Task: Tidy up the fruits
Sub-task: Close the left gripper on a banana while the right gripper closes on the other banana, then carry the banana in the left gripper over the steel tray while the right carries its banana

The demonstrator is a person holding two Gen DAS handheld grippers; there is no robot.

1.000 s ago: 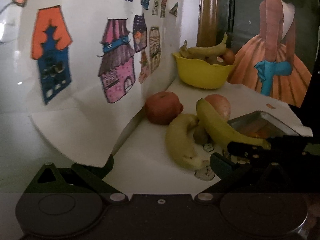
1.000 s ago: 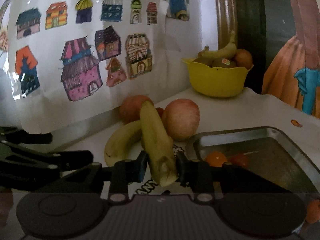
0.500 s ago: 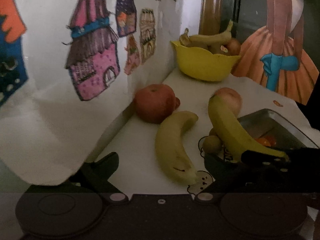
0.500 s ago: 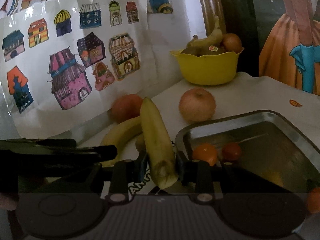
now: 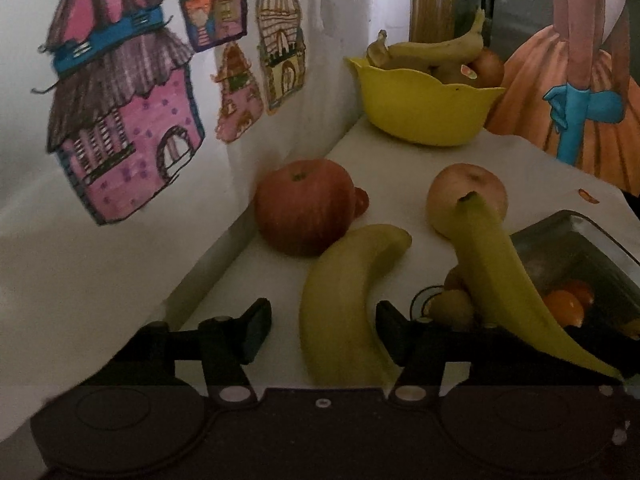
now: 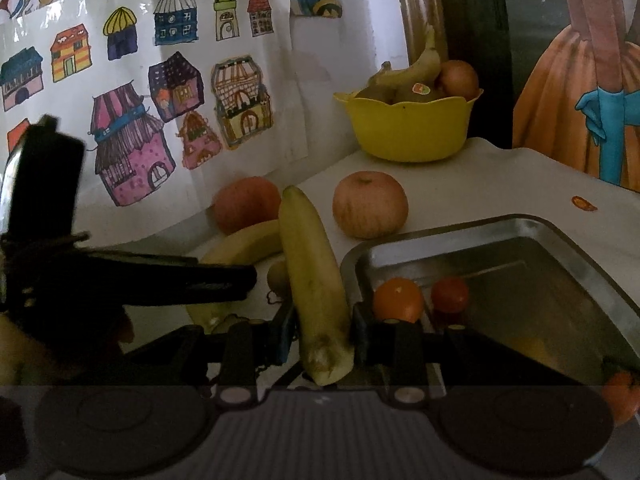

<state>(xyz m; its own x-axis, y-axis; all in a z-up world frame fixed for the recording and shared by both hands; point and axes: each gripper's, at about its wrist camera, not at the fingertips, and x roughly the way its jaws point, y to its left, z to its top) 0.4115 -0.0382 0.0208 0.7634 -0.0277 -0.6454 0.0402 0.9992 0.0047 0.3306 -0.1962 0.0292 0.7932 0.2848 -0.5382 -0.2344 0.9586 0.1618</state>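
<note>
My right gripper (image 6: 318, 338) is shut on a banana (image 6: 312, 276) and holds it lifted, pointing away; this banana also shows in the left wrist view (image 5: 504, 288). My left gripper (image 5: 320, 326) is open, its fingers either side of a second banana (image 5: 344, 300) lying on the white table (image 5: 400, 160). A red apple (image 5: 304, 206) and a paler apple (image 5: 466, 194) lie beyond. A yellow bowl (image 5: 424, 108) with bananas and other fruit stands at the back. A small kiwi (image 5: 452, 306) lies by the bananas.
A metal tray (image 6: 520, 280) at the right holds an orange (image 6: 398, 300) and a small red fruit (image 6: 450, 294). A paper with drawn houses (image 5: 120, 120) hangs on the left wall. A poster of a woman in an orange dress (image 5: 580, 92) stands behind.
My left gripper has moved forward until its fingers flank the lying banana. My right gripper has lifted its banana higher above the table.
</note>
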